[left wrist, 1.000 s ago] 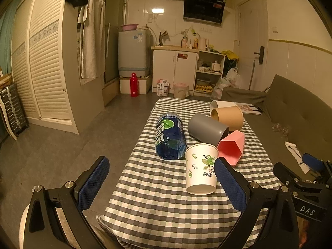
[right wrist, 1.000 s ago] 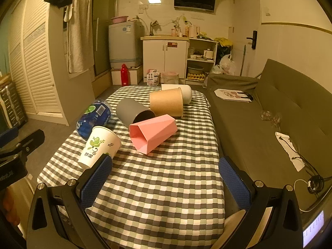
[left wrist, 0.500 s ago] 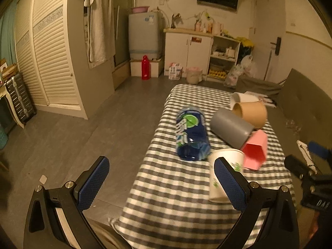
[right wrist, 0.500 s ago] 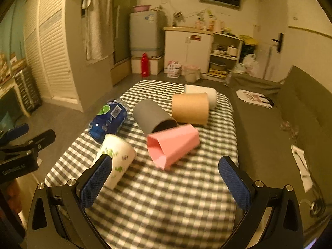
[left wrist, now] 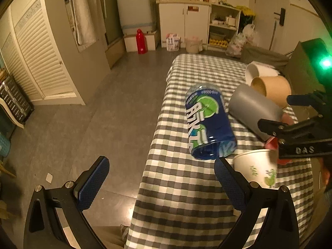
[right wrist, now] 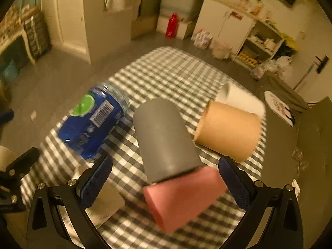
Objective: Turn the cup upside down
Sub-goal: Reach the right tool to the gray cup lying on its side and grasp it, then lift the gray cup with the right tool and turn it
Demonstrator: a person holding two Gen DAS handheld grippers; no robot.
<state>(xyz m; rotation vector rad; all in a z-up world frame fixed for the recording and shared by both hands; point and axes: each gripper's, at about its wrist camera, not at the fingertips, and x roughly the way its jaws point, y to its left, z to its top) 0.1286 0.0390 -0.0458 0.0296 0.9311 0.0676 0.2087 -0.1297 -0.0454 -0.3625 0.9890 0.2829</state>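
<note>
- Two hand-held grippers are in view, and both stand with their jaws spread wide and nothing between the pads: the left gripper (left wrist: 161, 183) hangs off the table's left edge, partly over the floor, and the right gripper (right wrist: 166, 183) is low over the cups near the table's near edge.
- Which cup the task means is not settled by the pictures; judging by the framing, the pink cup (right wrist: 182, 195) is the likeliest, since it lies on its side right between the right gripper's blue pads, mouth toward the camera.
- Resting on or against the pink cup's far end is the grey cup (right wrist: 164, 139), also on its side; beyond it to the right lie the tan cup (right wrist: 228, 130) and, behind that, a white cup (right wrist: 238, 97).
- A blue bottle (left wrist: 207, 124) lies on the checked tablecloth (left wrist: 197, 197) toward the left edge, and the printed paper cup (left wrist: 257, 170) stands by the near edge, just beside the left gripper's right pad.
- The step in hand looks like the approach, before any grasp.
- Next move, as I judge it: close on the pink cup's flat sides, draw it clear of the grey cup, then turn the wrist so the mouth faces down and set it on bare cloth.
- Risk: the grey cup may roll once its prop is taken away.
</note>
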